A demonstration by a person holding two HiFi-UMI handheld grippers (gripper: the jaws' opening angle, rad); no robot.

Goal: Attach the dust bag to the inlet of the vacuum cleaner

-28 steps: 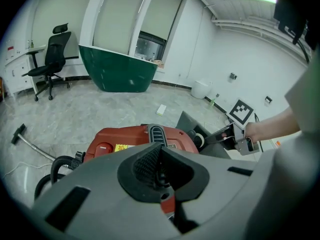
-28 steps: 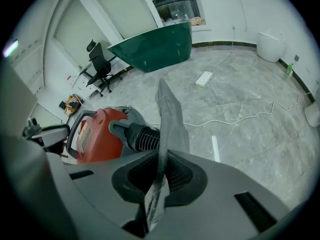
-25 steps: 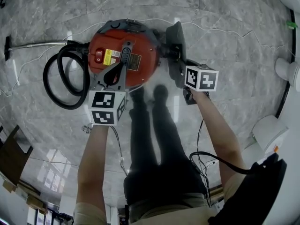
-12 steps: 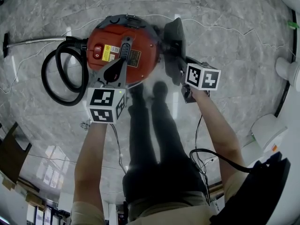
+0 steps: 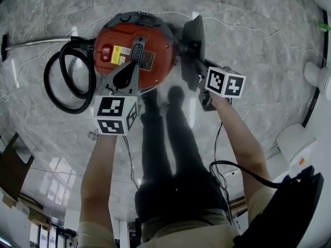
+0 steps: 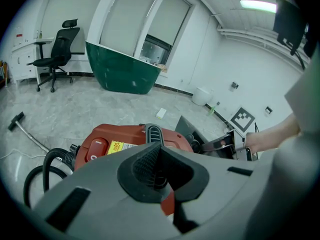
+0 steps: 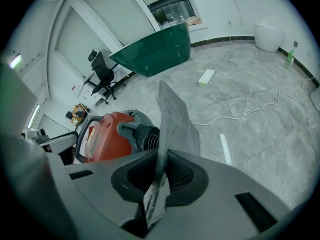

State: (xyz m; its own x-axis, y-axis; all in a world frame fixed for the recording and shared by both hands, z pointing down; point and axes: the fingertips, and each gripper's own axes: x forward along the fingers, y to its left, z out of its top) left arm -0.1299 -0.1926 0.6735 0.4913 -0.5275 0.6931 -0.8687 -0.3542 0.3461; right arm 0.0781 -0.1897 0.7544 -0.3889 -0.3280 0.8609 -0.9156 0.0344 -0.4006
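Right now your right hand-held gripper (image 7: 160,176) pinches the grey dust bag (image 7: 175,119) by its edge, upright at the ribbed inlet (image 7: 142,134) of the red vacuum cleaner (image 5: 132,50) on the floor (image 5: 258,35). Your left hand-held gripper (image 6: 157,159) is pressed together at its black handle (image 6: 154,133).

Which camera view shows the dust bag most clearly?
The right gripper view: the dust bag fills the centre, pinched in the right gripper, near the vacuum's ribbed inlet. The head view shows it small and dark; the left gripper view shows only one grey corner.
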